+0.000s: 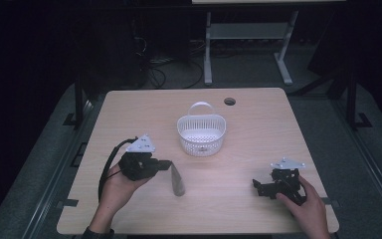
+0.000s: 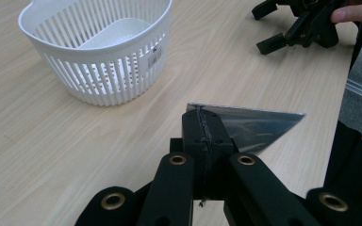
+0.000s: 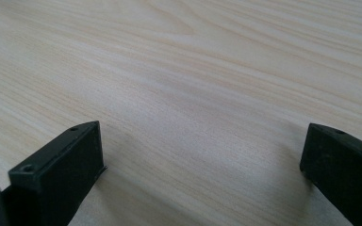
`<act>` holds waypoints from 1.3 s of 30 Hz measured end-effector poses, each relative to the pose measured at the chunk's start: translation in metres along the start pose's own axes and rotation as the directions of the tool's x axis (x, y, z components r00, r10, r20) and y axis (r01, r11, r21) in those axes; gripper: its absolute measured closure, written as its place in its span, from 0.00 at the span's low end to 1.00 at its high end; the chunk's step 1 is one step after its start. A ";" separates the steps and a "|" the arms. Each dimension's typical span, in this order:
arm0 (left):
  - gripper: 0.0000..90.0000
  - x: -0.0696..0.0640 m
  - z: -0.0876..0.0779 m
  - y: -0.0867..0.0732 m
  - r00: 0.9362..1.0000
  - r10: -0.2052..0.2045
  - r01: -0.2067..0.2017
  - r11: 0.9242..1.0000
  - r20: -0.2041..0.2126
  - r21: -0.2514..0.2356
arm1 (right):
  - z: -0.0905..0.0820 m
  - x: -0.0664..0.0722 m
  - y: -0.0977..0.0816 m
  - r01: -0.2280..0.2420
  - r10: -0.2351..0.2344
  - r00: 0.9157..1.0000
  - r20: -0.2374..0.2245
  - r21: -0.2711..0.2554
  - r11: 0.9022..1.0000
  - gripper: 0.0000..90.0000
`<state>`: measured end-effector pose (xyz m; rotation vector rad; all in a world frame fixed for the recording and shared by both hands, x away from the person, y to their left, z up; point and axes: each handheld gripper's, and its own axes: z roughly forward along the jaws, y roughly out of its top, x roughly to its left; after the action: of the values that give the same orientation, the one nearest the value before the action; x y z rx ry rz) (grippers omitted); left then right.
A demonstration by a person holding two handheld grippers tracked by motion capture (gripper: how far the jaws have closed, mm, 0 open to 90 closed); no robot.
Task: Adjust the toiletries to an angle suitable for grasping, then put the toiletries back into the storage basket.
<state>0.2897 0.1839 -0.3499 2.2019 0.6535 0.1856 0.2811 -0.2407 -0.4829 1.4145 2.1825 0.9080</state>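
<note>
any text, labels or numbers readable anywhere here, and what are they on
No text can be read.
Sticker on the white basket: a small label on its side wall with dark print, too small and blurred to read.
Grey pouch held in the left gripper: no print visible.
Right gripper and table: no markings visible.

Black tongs (image 1: 165,164), brass rivets, grey triangular plates.
</note>
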 end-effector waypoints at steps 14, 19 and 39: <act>0.78 0.002 -0.013 -0.008 1.000 -0.015 0.015 1.000 0.006 -0.010 | 0.000 0.000 0.000 0.000 0.000 1.000 0.000 0.000 1.000 0.00; 0.51 0.001 -0.018 -0.008 1.000 -0.013 0.013 1.000 0.027 -0.001 | 0.000 0.000 0.000 0.000 0.000 1.000 0.000 0.000 1.000 0.00; 0.15 -0.014 -0.005 0.008 0.998 0.044 -0.047 0.995 0.033 0.093 | 0.000 0.000 0.000 0.000 0.000 1.000 0.000 0.000 1.000 0.00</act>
<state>0.2788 0.1758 -0.3394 2.3062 0.6062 0.1473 0.2811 -0.2407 -0.4829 1.4148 2.1823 0.9082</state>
